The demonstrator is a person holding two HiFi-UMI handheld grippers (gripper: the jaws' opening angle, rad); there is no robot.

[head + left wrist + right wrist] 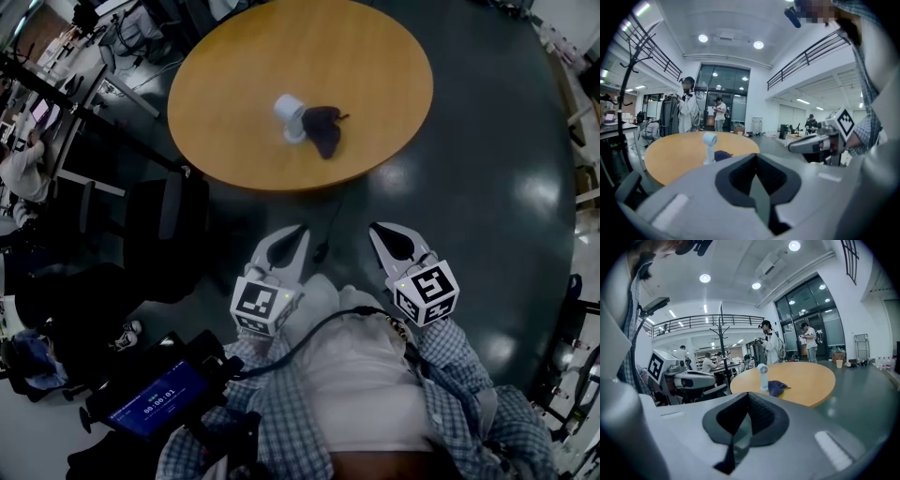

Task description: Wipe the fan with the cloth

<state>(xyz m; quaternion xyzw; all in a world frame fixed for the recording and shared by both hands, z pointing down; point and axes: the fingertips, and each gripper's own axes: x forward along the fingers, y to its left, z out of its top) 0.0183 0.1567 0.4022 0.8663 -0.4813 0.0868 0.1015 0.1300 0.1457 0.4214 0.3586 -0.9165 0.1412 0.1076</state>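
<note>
Our left gripper (756,155) has its fingers (698,187) pressed together at the tips with nothing caught in them. The right gripper (747,393) has its fingers (820,427) closed tip to tip, empty as well. In the head view both hang side by side close to our chest, over the dark floor (487,187) and well apart from the round wooden counter (234,84). The small white fan (291,114) stands upright near the counter's middle. The dark cloth (323,129) lies bunched just beside its base; whether the two touch we cannot tell. In the left gripper view that gripper's own body cuts off the cloth's lower part. The fan's blades are too small to make out. A device with a blue screen (155,398) sits at lower left, its print unreadable.
</note>
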